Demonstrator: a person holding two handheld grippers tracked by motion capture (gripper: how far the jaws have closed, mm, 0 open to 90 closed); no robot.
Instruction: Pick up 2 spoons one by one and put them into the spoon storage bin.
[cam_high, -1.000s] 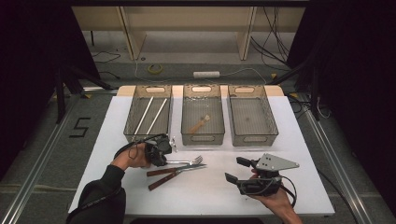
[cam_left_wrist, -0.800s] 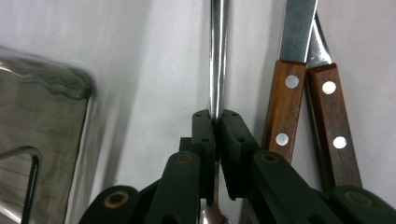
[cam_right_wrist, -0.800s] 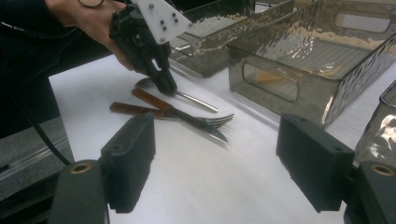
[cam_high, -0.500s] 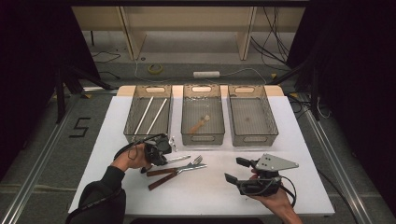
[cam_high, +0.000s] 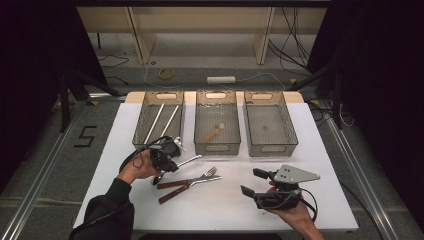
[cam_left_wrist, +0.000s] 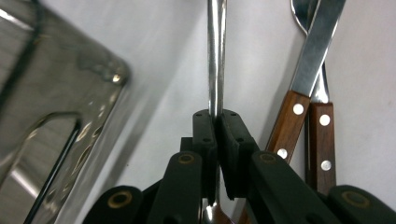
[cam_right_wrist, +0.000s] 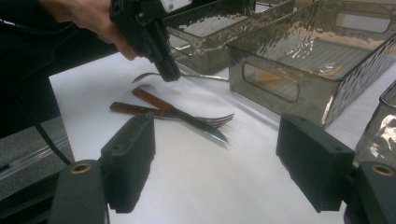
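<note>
Left gripper view: the spoon (cam_left_wrist: 216, 56) is pinched mid-handle by the left gripper (cam_left_wrist: 217, 122), long axis running straight ahead, the left bin (cam_left_wrist: 46, 126) just beside.

A white table (cam_high: 225, 205) is seen, with three clear bins set side by side along its far edge. Two white sticks (cam_high: 161, 122) are held in the left bin (cam_high: 141, 112), a small wooden piece (cam_high: 214, 133) in the middle bin (cam_high: 200, 120), while the right bin (cam_high: 290, 127) is bare. Toward the near left, a wooden-handled fork (cam_high: 187, 180) and knife (cam_high: 184, 187) are laid crossed on the table.
</note>
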